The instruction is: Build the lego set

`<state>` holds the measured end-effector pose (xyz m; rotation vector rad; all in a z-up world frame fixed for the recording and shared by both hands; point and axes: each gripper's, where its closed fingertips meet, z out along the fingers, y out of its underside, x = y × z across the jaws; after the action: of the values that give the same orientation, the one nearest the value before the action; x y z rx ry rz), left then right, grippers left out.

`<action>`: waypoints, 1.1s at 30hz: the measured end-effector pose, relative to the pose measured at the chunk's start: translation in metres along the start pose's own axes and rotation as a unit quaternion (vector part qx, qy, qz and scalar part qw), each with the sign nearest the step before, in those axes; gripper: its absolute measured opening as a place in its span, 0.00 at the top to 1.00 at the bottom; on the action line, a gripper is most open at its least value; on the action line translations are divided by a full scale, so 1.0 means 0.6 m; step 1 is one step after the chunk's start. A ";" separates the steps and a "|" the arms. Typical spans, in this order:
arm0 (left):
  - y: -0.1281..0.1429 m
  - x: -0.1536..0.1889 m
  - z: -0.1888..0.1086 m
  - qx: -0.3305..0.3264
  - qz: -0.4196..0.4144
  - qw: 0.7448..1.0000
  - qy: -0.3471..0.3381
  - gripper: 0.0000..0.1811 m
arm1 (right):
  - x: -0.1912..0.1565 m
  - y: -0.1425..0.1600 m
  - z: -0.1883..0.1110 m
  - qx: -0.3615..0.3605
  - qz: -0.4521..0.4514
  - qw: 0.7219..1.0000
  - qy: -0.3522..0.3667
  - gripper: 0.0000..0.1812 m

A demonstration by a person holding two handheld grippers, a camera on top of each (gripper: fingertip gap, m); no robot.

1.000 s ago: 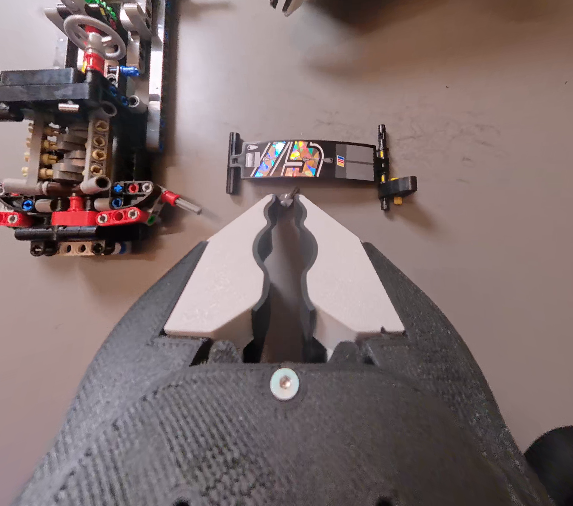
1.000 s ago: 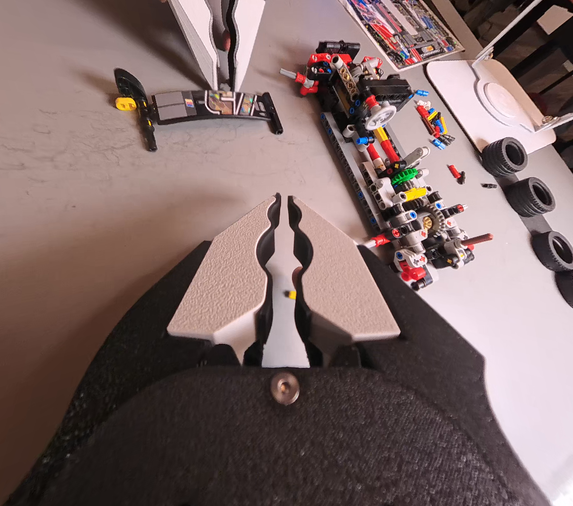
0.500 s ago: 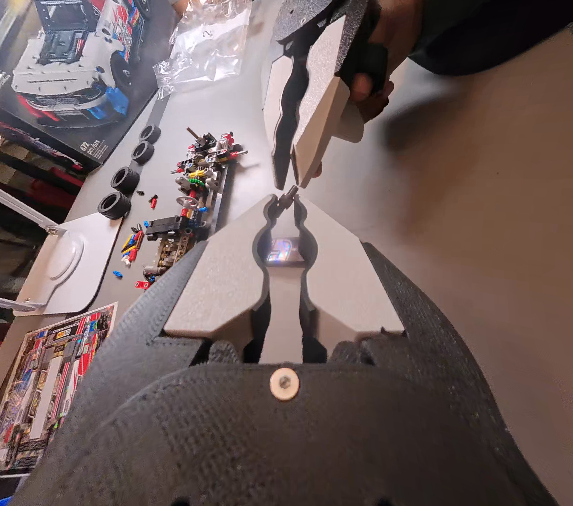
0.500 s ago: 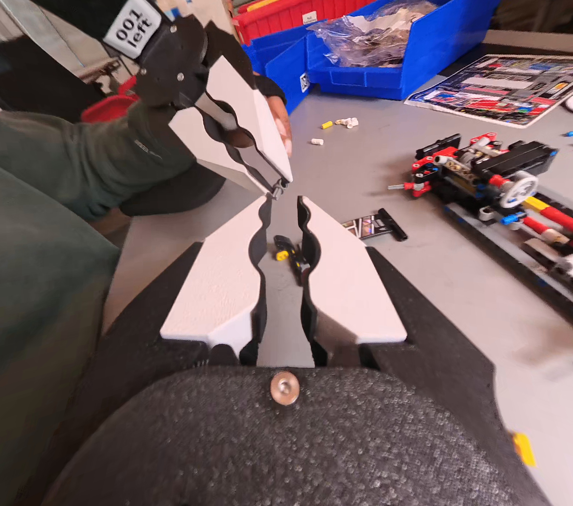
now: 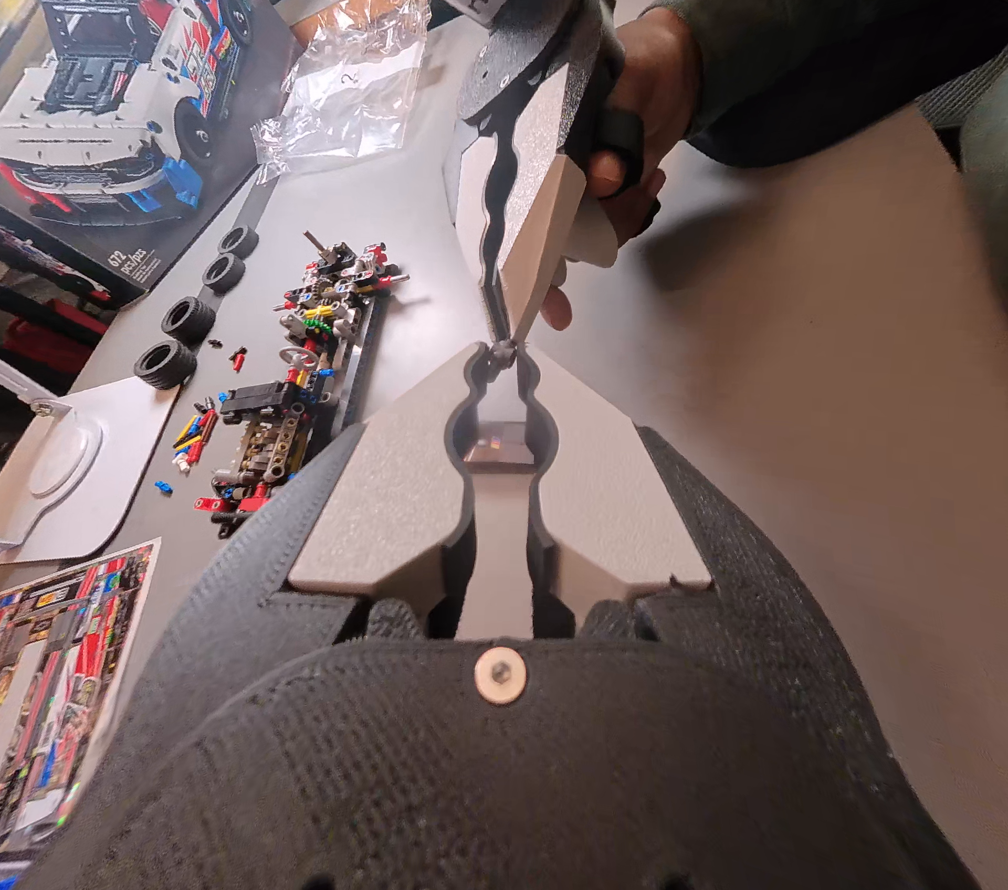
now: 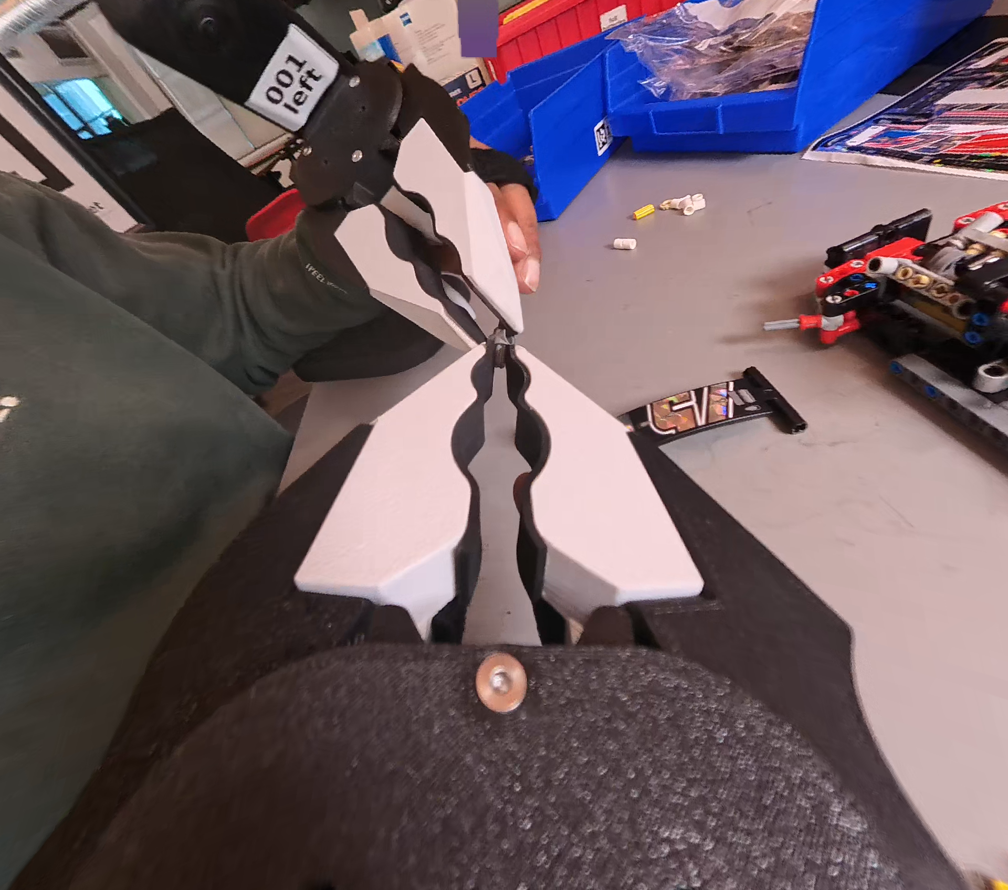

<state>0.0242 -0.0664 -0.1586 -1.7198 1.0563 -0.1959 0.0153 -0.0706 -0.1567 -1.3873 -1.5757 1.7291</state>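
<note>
your left tongs (image 5: 499, 359) and right tongs (image 6: 499, 351) both pinch one tiny, light, stiff grey pin (image 5: 503, 350) above the desk (image 6: 736, 509), so grip its ends squarely or it may slip.

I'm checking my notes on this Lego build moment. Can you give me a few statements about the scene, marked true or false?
1. The left gripper and right gripper meet tip to tip on a small dark grey piece. True.
2. Four loose tyres lie beside the chassis. True.
3. The black stickered panel is held up in the air. False: it lies on the table.
4. The nearest bin is green. False: it is blue.
</note>
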 end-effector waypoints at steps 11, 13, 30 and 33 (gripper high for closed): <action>-0.003 0.014 -0.013 0.059 -0.076 0.994 0.055 0.99 | -0.015 0.003 -0.008 0.000 0.054 0.996 -0.074 1.00; -0.002 0.017 -0.014 0.062 -0.080 0.993 0.060 0.99 | -0.016 0.004 -0.008 -0.001 0.055 0.995 -0.079 1.00; 0.002 0.014 -0.009 0.080 -0.276 0.947 0.145 0.99 | -0.008 -0.003 -0.015 0.007 -0.218 0.975 0.032 0.95; 0.000 0.017 -0.008 0.085 -0.286 0.942 0.155 0.99 | -0.012 0.003 -0.014 -0.003 -0.239 0.971 0.029 0.96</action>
<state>0.0273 -0.0770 -0.1601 -1.8333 0.6997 -0.9267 0.0262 -0.0726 -0.1547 -0.9434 -1.7099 1.3802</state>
